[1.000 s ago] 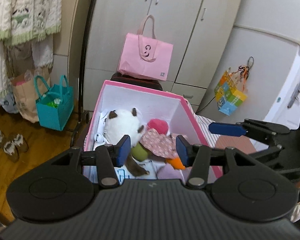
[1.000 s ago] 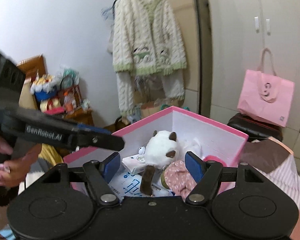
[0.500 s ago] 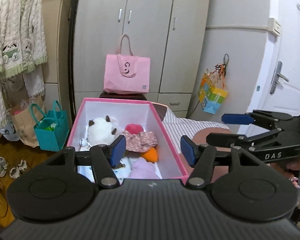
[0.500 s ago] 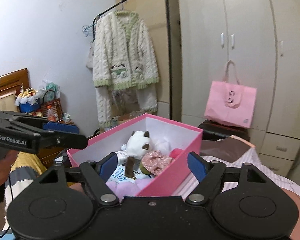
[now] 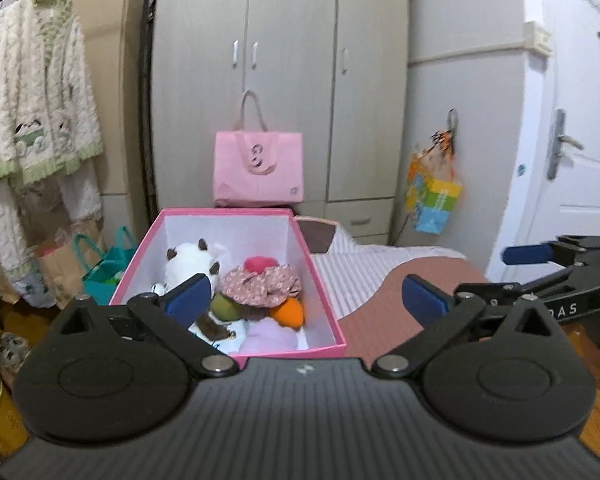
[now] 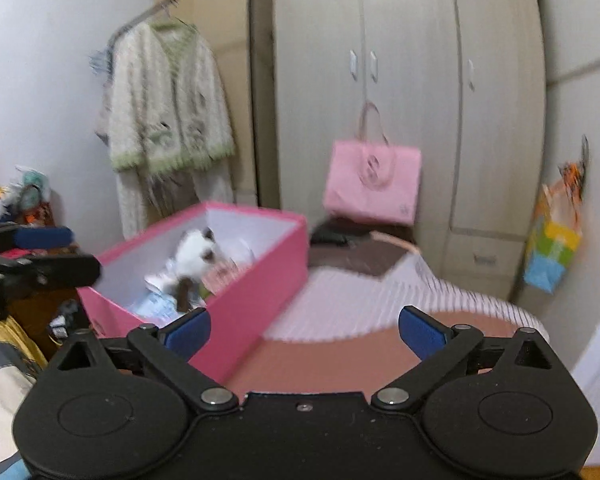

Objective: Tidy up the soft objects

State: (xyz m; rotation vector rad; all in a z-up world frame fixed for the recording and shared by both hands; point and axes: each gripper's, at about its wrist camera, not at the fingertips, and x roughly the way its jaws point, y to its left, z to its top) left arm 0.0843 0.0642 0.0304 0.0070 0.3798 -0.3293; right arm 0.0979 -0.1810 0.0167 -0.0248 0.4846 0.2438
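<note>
Left gripper point(image 5: 306, 300) and right gripper point(image 6: 304, 326): jaws spread wide, holding nothing. Beyond them, open pink cardboard box point(image 5: 324, 304) on the striped bedspread point(image 5: 348, 272) contains white-and-brown plush cat point(image 5: 188, 260), floral fabric piece point(image 5: 262, 286), orange plush point(image 5: 288, 312) and lilac plush point(image 5: 268, 336). Farther back, pink tote bag point(image 5: 258, 168) stands against the grey wardrobe point(image 5: 292, 60).

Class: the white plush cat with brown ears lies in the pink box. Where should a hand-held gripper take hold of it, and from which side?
Grip the white plush cat across its rounded head, coming down from above. The pink box walls block any side approach, and the head sits uppermost, clear of the floral cloth beside it.
</note>
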